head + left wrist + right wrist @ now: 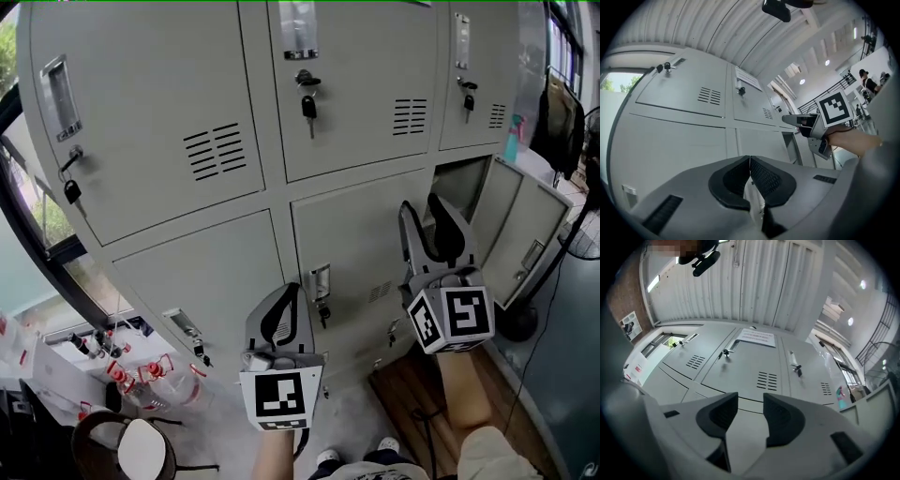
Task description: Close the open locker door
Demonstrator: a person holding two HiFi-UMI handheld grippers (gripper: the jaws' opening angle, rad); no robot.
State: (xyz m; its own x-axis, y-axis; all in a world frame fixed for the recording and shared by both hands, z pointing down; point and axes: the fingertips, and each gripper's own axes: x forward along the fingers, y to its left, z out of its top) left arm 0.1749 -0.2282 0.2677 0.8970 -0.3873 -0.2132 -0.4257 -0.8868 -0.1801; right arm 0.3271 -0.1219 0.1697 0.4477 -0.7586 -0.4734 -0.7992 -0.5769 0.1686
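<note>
**Locker door not yet closed; both tongs raised before the lockers**

The open door (525, 234) is seen just right of and beyond the right tongs (422, 208), swung well out from its compartment (464, 186) and touched by neither tool. The right tongs are held spread with nothing between them and tilted upward toward the locker fronts, probably so that the door's face or edge can be met and pushed. The left tongs (291, 292) are pressed together and empty. They are carried lower and to the left of the right tongs, facing closed doors, apparently out of the way. Both forearms are stretched forward from the body.
</note>
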